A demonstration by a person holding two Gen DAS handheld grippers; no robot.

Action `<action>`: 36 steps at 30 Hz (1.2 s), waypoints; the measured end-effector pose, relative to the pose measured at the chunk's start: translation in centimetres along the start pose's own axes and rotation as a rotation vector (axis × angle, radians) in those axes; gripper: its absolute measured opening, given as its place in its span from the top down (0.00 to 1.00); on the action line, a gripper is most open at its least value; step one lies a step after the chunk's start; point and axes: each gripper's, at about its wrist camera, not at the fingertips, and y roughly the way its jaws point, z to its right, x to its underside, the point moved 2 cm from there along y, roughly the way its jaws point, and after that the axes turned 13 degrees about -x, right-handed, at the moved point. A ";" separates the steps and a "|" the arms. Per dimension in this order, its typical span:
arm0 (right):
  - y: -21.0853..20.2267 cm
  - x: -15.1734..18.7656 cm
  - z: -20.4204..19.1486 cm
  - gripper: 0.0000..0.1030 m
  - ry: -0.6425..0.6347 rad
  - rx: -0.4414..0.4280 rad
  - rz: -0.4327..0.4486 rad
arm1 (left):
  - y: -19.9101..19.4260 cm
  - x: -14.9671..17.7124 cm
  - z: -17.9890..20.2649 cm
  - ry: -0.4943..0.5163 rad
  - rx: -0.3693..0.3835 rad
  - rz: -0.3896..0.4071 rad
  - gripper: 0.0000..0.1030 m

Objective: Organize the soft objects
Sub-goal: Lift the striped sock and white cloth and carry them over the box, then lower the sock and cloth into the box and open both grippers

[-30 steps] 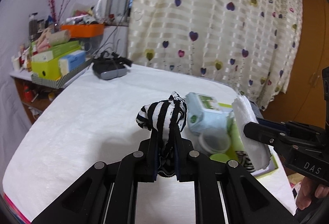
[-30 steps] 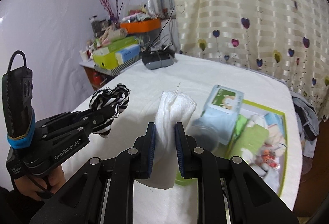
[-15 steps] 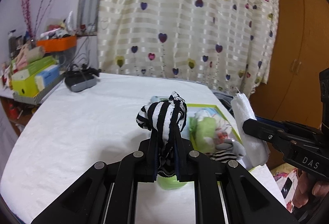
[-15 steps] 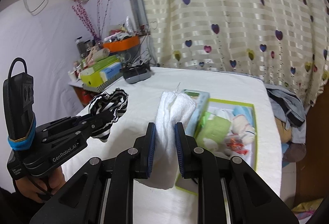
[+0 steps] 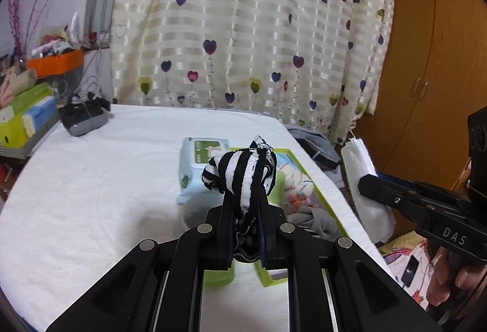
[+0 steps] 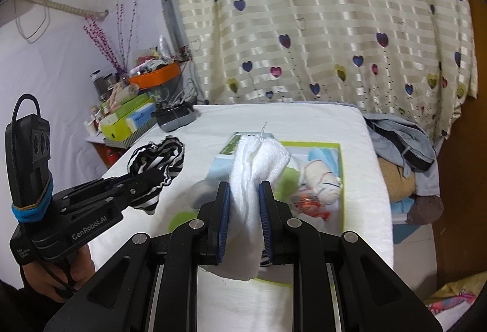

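My left gripper [image 5: 246,198] is shut on a black-and-white striped sock [image 5: 240,170], held up above the white table; it also shows in the right wrist view [image 6: 158,160]. My right gripper [image 6: 244,188] is shut on a white cloth [image 6: 258,161], which hangs down between its pads; the cloth also shows in the left wrist view [image 5: 362,176]. Below both lies a green-rimmed tray [image 6: 341,179] holding soft toys and fabrics [image 6: 319,179].
A wet-wipes pack [image 5: 201,155] lies by the tray, with a clear cup [image 5: 194,211] and a green lid [image 5: 217,277] near it. A grey-black device [image 5: 85,117] and stacked boxes [image 5: 24,115] sit at the far left. Clothes [image 6: 401,140] lie off the table's right edge.
Both grippers have lifted and swung with their loads still held; the tray and wipes pack now sit further ahead and lower in both views.
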 end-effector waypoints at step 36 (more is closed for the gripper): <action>8.7 0.8 10.4 0.61 0.086 0.046 -0.138 | 7.8 -0.3 4.5 0.042 0.070 -0.112 0.89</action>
